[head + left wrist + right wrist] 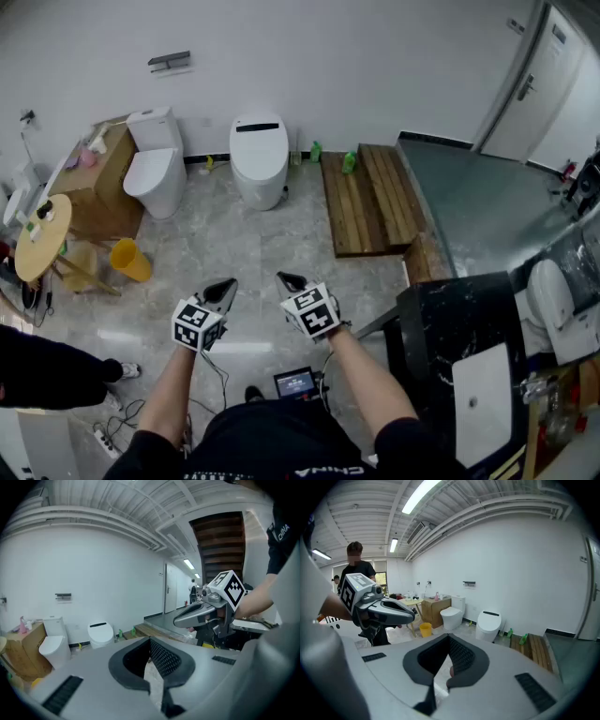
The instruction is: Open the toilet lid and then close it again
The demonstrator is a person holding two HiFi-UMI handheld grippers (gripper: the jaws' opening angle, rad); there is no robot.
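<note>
Since you're standing well back from the toilet (259, 164) by the far wall (328, 56), lid (258, 129) down and untouched, it makes sense that your left gripper (224, 285) and right gripper (285, 279) are both pressed shut on nothing, just held out front pointing its way.

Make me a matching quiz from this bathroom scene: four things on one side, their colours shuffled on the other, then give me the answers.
Things:
1 bucket
2 slatted platform
3 bottle
4 tankless toilet

Colours:
A green
B white
C yellow
D brown

Pairs: 1-C, 2-D, 3-A, 4-B.
</note>
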